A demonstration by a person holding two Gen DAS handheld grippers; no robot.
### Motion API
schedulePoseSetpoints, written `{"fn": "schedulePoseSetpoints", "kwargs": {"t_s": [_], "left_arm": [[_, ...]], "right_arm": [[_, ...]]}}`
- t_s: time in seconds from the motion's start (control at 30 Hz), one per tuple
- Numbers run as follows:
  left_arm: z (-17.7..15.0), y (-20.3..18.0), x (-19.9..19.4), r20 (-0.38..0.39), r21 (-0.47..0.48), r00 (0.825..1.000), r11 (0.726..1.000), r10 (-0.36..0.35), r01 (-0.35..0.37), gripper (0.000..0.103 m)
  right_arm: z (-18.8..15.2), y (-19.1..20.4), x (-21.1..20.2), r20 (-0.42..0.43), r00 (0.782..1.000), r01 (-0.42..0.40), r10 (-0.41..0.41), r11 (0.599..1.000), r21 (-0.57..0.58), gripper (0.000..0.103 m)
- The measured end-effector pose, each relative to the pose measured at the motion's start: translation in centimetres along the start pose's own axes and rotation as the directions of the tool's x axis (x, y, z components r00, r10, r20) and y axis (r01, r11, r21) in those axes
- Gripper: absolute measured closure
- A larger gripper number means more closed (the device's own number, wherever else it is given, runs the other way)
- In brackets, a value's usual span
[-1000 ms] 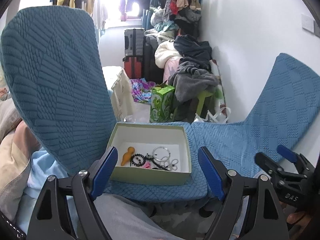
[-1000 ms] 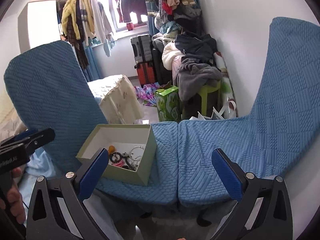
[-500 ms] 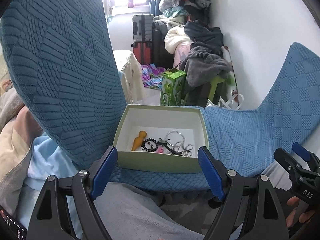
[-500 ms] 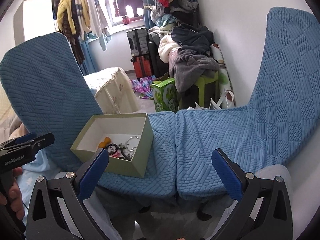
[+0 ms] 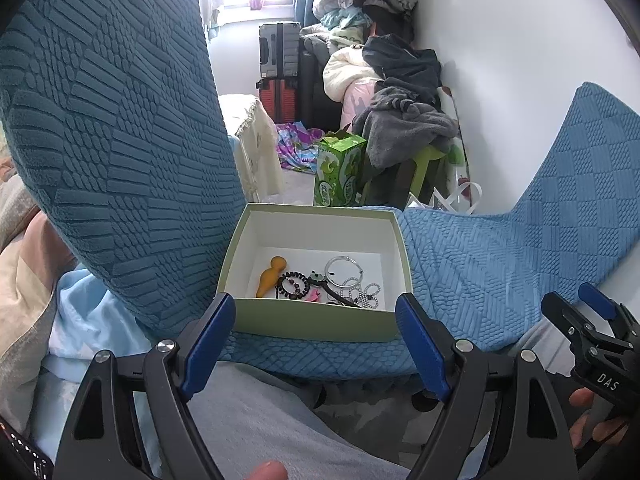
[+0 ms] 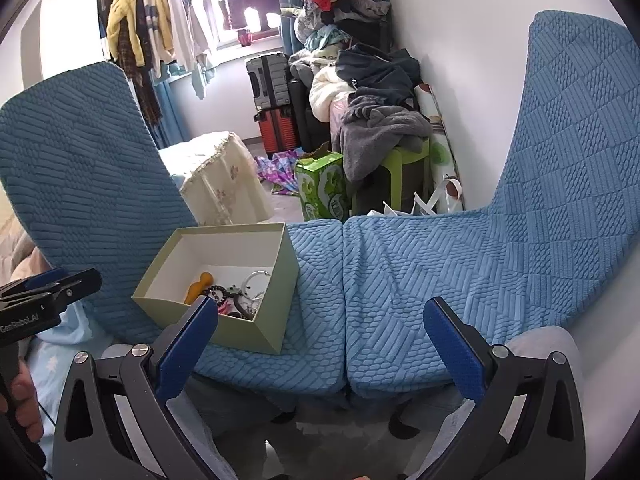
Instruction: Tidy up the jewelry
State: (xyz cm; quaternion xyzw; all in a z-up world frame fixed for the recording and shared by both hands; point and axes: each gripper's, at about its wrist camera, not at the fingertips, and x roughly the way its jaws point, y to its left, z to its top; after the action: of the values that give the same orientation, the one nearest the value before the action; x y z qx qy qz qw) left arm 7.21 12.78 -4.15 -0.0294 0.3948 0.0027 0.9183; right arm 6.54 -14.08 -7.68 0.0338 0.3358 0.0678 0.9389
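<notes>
A pale green cardboard box (image 5: 316,324) (image 6: 276,280) sits on the left blue chair seat. Inside it lie an orange gourd-shaped charm (image 5: 270,276) (image 6: 198,287), a dark bead bracelet (image 5: 294,286), a silver hoop (image 5: 342,270) (image 6: 256,278) and a beaded chain (image 5: 364,292). My left gripper (image 5: 316,332) hangs open just in front of the box's near wall, nothing between its fingers. My right gripper (image 6: 320,340) is open too, over the front edges of the two blue seats, right of the box, with its left fingertip (image 6: 192,336) in front of the box's corner.
Two blue-covered chairs (image 6: 420,280) stand side by side, backrests at far left (image 5: 100,140) and right (image 6: 580,120). Beyond them are a green carton (image 5: 338,170), a stool piled with clothes (image 6: 384,128), suitcases (image 6: 272,104) and hanging clothes. Grey-trousered knees lie below the grippers.
The left gripper dipped and drew nearer the box, which now looks larger and higher in its view. The right gripper's view barely shifted. Both stayed open.
</notes>
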Motion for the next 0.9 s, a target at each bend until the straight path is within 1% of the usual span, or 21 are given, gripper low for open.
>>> {"fn": "schedulePoseSetpoints", "kwargs": {"t_s": [0.33,0.4,0.5,0.9], "left_arm": [[-0.03,-0.03,0.04,-0.011,0.007,1.0,1.0,0.0,0.0,0.02],[-0.01,0.07,0.05,-0.016,-0.005,1.0,1.0,-0.022,0.022,0.02],[-0.01,-0.12,0.14,-0.02,0.012,1.0,1.0,-0.008,0.008,0.02],[-0.29,-0.25,0.02,-0.016,0.018,1.0,1.0,-0.013,0.013,0.02]], "right_arm": [[-0.22,-0.02,0.07,-0.01,1.0,0.01,-0.01,1.0,-0.002,0.0],[-0.28,0.02,0.12,-0.015,1.0,0.011,-0.011,1.0,-0.004,0.0],[-0.38,0.05,0.29,-0.02,1.0,0.014,-0.014,1.0,-0.007,0.0],[-0.65,0.41,0.31,-0.021,1.0,0.017,-0.017,1.0,-0.025,0.0]]}}
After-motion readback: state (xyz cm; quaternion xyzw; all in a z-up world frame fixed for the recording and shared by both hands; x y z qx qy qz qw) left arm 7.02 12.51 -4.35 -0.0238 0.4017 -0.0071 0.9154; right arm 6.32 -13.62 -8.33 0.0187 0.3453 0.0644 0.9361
